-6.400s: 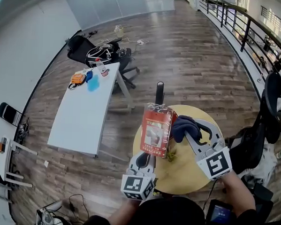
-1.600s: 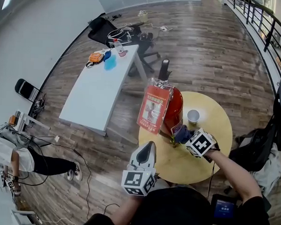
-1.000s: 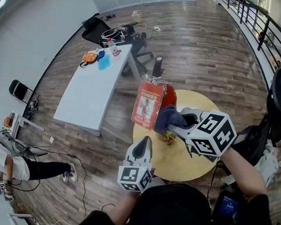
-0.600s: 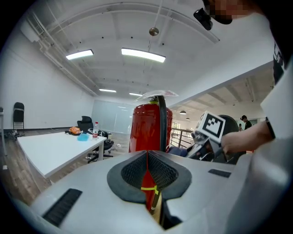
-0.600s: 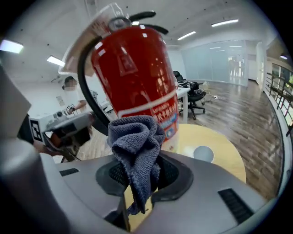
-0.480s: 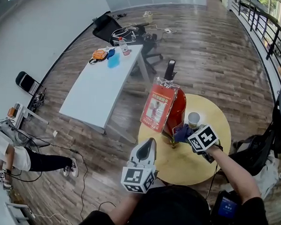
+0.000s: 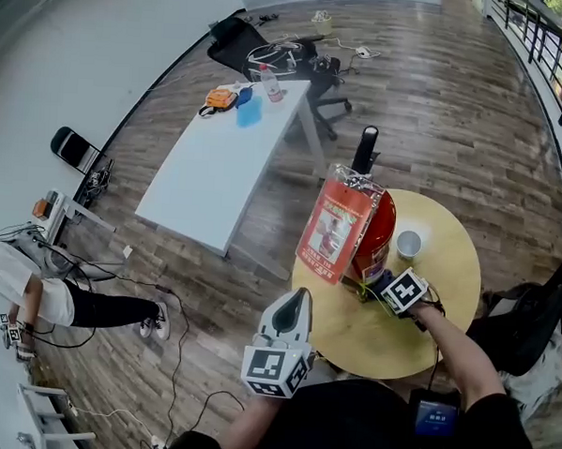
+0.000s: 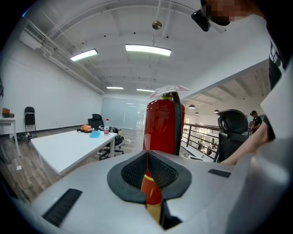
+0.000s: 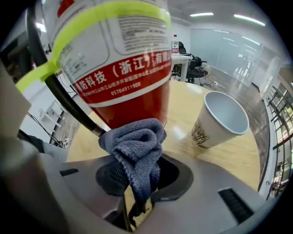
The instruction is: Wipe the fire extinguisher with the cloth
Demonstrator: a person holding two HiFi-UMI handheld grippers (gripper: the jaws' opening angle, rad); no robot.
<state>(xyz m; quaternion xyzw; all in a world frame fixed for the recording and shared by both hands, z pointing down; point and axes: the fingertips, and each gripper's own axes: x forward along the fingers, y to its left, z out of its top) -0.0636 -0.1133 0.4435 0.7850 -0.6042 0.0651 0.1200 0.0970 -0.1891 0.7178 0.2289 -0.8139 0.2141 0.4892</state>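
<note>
A red fire extinguisher [image 7: 378,235] stands upright on the round wooden table [image 7: 442,316], with a red-and-white tag [image 7: 335,232] hanging on its front. My right gripper [image 7: 383,283] is low at the extinguisher's base, shut on a blue-grey cloth [image 9: 136,150] that presses against the red body [image 9: 120,73] just under the printed band. A black hose [image 9: 63,98] runs down the extinguisher's left side. My left gripper [image 7: 293,310] is held near the table's front edge, shut and with nothing in it; it points at the extinguisher [image 8: 164,122] from a short way off.
A white paper cup [image 9: 220,120] stands on the table just right of the extinguisher, also in the head view as the cup [image 7: 409,244]. A white desk [image 7: 223,161] with small items stands to the left, office chairs beyond it. A person [image 7: 33,286] lies on the floor at far left.
My right gripper has come down with the cloth from the extinguisher's upper body to its base. The left gripper has stayed where it was.
</note>
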